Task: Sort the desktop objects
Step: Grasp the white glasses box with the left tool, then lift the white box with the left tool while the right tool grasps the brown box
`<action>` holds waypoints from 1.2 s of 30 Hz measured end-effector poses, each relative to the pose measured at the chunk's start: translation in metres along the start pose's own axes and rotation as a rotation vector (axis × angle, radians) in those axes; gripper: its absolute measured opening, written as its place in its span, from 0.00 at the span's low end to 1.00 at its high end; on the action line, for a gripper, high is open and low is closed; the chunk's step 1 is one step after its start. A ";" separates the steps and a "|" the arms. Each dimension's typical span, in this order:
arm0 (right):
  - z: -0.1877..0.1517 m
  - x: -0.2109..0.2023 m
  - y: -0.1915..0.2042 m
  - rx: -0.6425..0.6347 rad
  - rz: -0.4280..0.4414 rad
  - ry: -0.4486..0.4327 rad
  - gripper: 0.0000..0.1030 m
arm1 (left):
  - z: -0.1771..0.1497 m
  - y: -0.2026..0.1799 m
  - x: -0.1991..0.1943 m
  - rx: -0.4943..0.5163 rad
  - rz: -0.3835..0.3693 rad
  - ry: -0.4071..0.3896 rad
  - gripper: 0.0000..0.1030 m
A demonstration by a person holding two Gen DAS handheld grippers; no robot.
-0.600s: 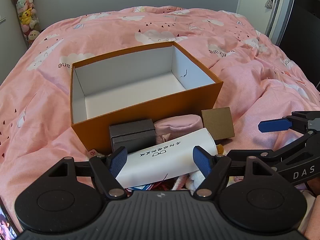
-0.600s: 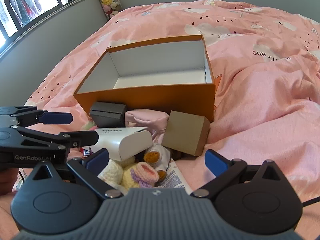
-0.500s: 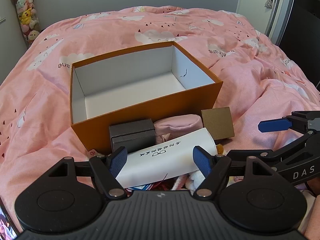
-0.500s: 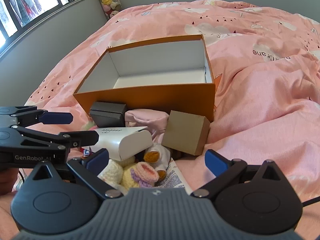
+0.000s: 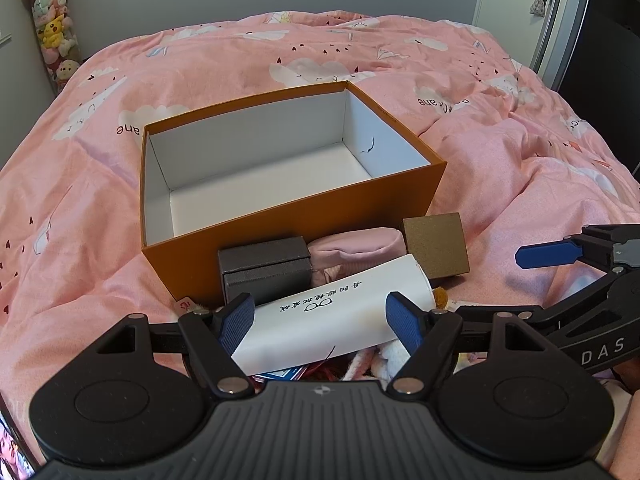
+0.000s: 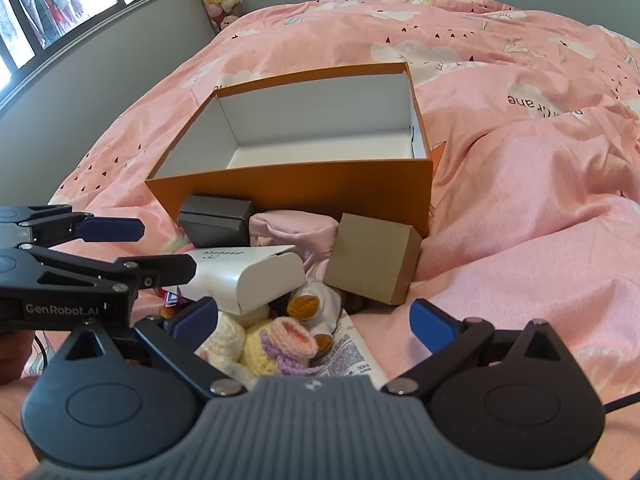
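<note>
My left hand-held gripper (image 5: 320,316) spread, straddling white case (image 5: 332,320) low centre, ready to pinch. Right hand-held gripper (image 6: 316,316) spread over knitted toys (image 6: 272,344). Orange box (image 5: 296,236) centre frame, empty, awaiting items.

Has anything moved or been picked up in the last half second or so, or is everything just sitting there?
Nothing has visibly changed. The left claw and the right claw both hang open where they were, holding nothing. The white case, grey box, brown box and knitted toys lie in the same pile in front of the orange box, which has nothing in it.
</note>
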State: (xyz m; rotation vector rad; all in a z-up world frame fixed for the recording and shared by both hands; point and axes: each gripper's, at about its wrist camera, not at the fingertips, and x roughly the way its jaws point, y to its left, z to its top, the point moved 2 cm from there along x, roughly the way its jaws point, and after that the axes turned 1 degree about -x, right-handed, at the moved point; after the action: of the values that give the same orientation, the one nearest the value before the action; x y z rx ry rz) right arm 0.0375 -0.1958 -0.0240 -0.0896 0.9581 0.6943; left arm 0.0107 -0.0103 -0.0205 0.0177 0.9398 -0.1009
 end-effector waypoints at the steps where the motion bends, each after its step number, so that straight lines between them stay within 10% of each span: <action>1: 0.000 0.000 0.000 0.000 -0.001 0.001 0.99 | 0.000 0.000 0.000 0.000 -0.001 -0.001 0.84; 8: -0.001 -0.001 0.000 -0.012 0.011 -0.008 0.99 | -0.001 0.000 -0.001 0.031 -0.072 0.000 0.77; 18: 0.010 -0.007 0.002 -0.052 0.043 -0.011 0.61 | 0.006 0.017 -0.010 0.020 -0.112 -0.010 0.40; 36: 0.015 0.024 0.034 -0.253 0.113 0.098 0.34 | -0.031 -0.013 0.012 0.501 -0.109 0.051 0.52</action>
State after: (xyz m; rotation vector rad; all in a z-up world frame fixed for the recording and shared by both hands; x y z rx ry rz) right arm 0.0374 -0.1516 -0.0262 -0.2964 0.9710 0.9209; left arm -0.0086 -0.0226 -0.0476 0.4342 0.9469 -0.4370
